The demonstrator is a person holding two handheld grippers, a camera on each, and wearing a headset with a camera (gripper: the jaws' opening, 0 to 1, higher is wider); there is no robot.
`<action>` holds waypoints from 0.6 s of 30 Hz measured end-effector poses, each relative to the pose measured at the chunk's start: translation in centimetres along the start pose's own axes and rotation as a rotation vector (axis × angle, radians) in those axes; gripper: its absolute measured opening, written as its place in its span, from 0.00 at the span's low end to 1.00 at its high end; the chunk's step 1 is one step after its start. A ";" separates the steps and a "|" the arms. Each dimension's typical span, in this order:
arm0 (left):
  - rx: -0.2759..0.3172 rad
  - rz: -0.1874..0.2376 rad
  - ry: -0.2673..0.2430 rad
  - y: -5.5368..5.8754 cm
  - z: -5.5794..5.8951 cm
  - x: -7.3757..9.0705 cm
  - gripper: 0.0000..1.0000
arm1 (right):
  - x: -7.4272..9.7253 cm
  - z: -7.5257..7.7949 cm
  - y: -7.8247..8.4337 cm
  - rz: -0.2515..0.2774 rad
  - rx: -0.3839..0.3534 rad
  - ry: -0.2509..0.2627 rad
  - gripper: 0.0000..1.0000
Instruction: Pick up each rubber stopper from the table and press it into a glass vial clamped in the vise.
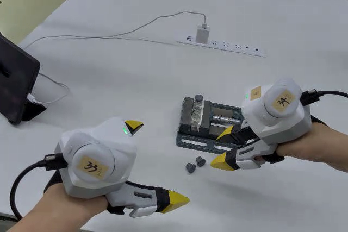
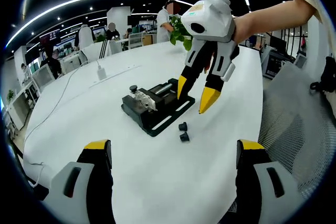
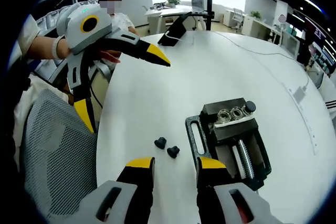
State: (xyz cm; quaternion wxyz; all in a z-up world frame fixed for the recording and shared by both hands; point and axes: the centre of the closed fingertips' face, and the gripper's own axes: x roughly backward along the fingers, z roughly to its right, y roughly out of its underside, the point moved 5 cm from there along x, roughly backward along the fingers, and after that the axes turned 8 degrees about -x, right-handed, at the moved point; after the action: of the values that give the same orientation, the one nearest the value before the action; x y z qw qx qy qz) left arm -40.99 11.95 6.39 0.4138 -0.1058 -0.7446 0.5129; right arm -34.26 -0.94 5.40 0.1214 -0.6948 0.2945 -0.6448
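Observation:
A black vise stands on the white table and clamps clear glass vials in a row; the far one carries a dark stopper. Two loose dark rubber stoppers lie just in front of the vise. My right gripper hovers open and empty beside them, at the vise's near right corner. In the right gripper view the stoppers lie just ahead of the right gripper, left of the vise. My left gripper is wide open and empty, left of the stoppers.
A white power strip with a plugged charger and its cable lies at the back of the table. A black device stands at the left edge. A grey mesh chair is beside the table.

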 end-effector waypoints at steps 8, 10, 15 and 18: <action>0.008 -0.002 -0.002 0.2 0.2 0.1 0.98 | -1.2 -0.2 0.2 -0.017 0.052 -0.017 0.19; 0.010 -0.002 -0.004 0.3 0.2 0.1 0.98 | -1.5 -0.1 0.4 -0.022 0.054 -0.024 0.18; 0.016 -0.007 -0.003 0.5 0.2 0.2 0.98 | -2.0 0.0 0.7 -0.034 0.077 -0.037 0.14; 0.017 -0.010 -0.004 0.6 0.2 0.3 0.98 | -2.3 0.1 0.8 -0.037 0.107 -0.035 0.10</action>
State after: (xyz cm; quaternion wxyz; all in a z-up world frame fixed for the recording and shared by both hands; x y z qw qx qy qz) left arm -41.49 12.21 6.01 0.4159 -0.0975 -0.7416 0.5173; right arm -34.33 -0.30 3.03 0.1516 -0.7039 0.2446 -0.6493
